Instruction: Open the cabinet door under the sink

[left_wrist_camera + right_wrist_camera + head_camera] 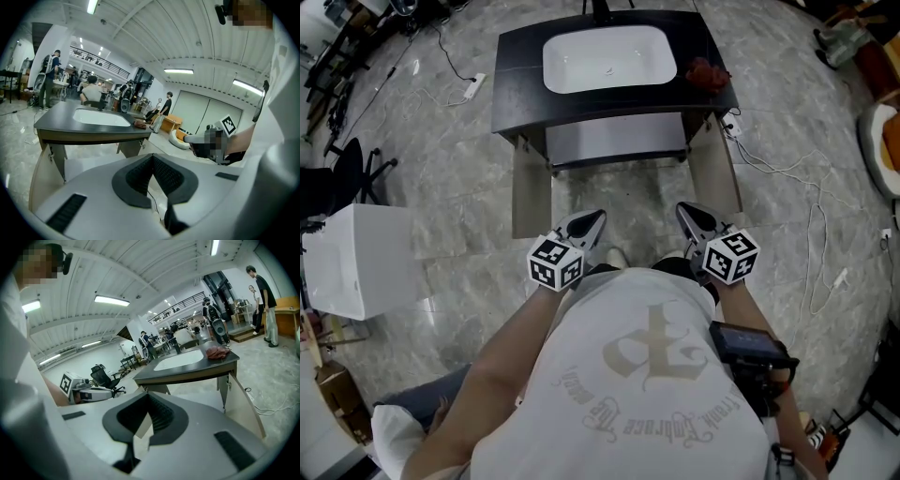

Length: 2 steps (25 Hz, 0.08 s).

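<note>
Under the sink (581,70), both cabinet doors (532,192) outward.

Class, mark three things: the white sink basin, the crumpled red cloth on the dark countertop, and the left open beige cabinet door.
white sink basin (602,56), head view, the basin floor.
crumpled red cloth (705,73), head view, its middle.
left open beige cabinet door (531,192), head view, its flat panel.
</note>
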Available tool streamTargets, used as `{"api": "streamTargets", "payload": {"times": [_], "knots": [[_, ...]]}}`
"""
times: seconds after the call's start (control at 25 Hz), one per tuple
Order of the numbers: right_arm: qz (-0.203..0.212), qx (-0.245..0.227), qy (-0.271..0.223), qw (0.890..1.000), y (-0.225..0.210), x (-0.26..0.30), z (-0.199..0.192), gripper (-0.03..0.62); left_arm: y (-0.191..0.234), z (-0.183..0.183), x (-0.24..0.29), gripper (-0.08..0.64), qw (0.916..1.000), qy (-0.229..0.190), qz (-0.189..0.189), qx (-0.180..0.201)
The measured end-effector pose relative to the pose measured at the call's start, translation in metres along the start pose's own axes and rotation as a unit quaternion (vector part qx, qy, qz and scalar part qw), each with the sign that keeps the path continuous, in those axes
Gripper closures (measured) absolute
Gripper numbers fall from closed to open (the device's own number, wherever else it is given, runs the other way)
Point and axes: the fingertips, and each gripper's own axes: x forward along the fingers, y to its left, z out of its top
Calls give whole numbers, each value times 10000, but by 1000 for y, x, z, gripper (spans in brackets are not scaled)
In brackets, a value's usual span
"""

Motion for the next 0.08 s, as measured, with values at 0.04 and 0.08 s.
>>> {"api": "streamTargets", "payload": {"times": [0.04,0.08], "knots": [[-7,1,-9,10000,1,0,0,578,0,-1,-1,551,10000,-4,-2,-5],[-14,2,-19,10000,2,1,0,578,1,-1,-3,551,10000,-8,-4,-10]]}}
